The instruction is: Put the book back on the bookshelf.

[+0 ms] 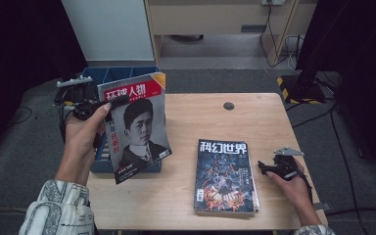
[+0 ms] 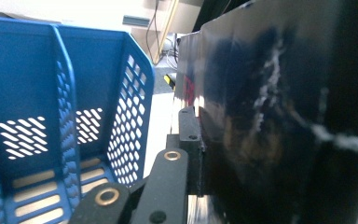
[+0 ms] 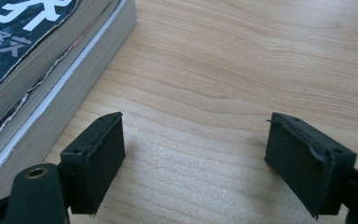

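Clamping a portrait-cover magazine (image 1: 139, 127) upright, the left gripper (image 1: 108, 105) has the blue slotted file rack (image 1: 108, 74) at its 12 o'clock; the right gripper (image 1: 263, 166) rests with jaws released.

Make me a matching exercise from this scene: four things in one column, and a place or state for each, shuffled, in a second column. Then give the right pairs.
Things
1. portrait magazine
2. stack of magazines
3. blue file rack
4. right gripper

Places or states
A. jaws open, empty, low over bare wood
B. clamped in the left gripper, lifted and tilted
C. lying flat on the table, dark cover up
D. at the table's left edge, its divided slots seen up close in the left gripper view

Pairs: 1-B, 2-C, 3-D, 4-A
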